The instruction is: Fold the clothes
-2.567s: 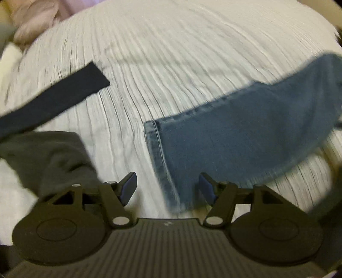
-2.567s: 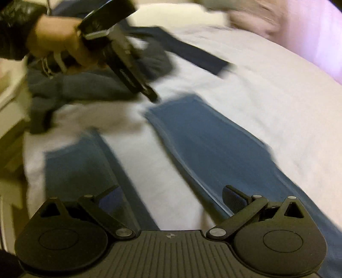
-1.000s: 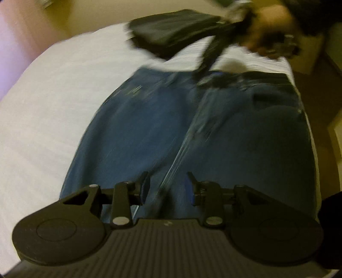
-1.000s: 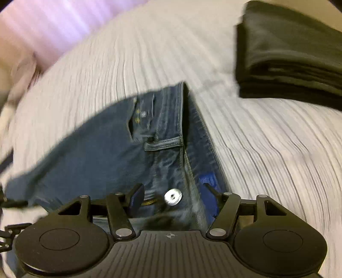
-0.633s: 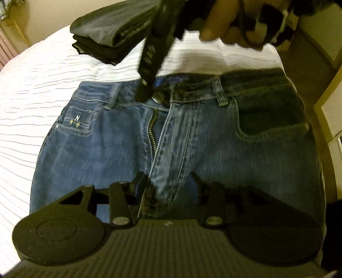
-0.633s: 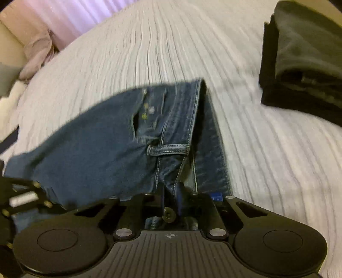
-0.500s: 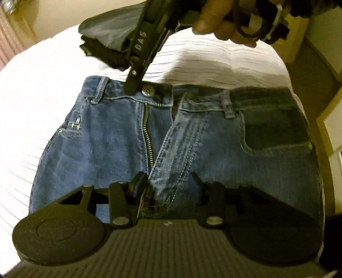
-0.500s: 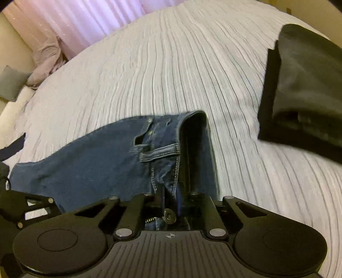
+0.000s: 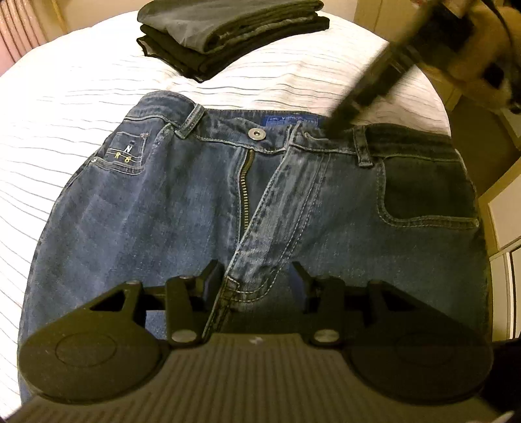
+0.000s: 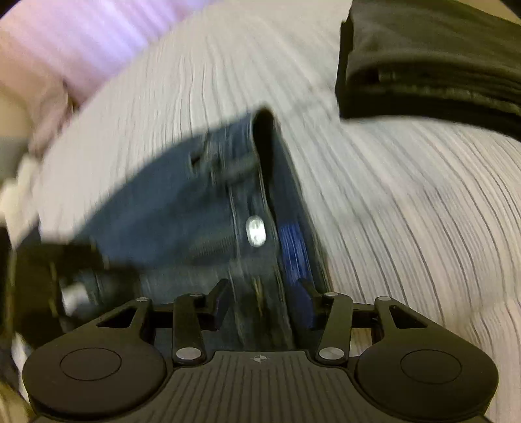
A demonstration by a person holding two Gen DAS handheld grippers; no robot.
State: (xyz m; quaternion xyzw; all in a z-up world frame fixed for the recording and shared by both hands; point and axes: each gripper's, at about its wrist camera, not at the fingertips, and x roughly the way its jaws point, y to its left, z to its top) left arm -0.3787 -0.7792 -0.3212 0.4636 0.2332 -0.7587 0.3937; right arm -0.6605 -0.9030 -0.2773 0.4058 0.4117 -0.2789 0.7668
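Blue jeans [image 9: 162,211] lie front up on the striped white bedcover [image 9: 65,97], fly unzipped, metal button [image 9: 256,132] showing at the waistband. My left gripper [image 9: 257,276] hovers over the bottom of the fly. Its jaws are opening, with the fly seam between them and the pads off the cloth. In the left wrist view my right gripper [image 9: 338,122] is a blur, held by a hand [image 9: 482,48], its tips at the waistband right of the button. In its own blurred view the right gripper [image 10: 265,293] has jaws opening either side of the waistband [image 10: 260,182], not pressing it.
A stack of folded dark clothes [image 9: 228,29] sits on the bed beyond the waistband, seen again as the dark stack [image 10: 439,65] at the upper right. Pale furniture [image 9: 504,211] stands past the bed's right edge. A pink curtain [image 10: 97,42] hangs behind.
The right gripper, shut on the waistband by the button half a second ago, has let go and slid right along the waistband. The waistband now lies flat. The left gripper has stayed at the fly.
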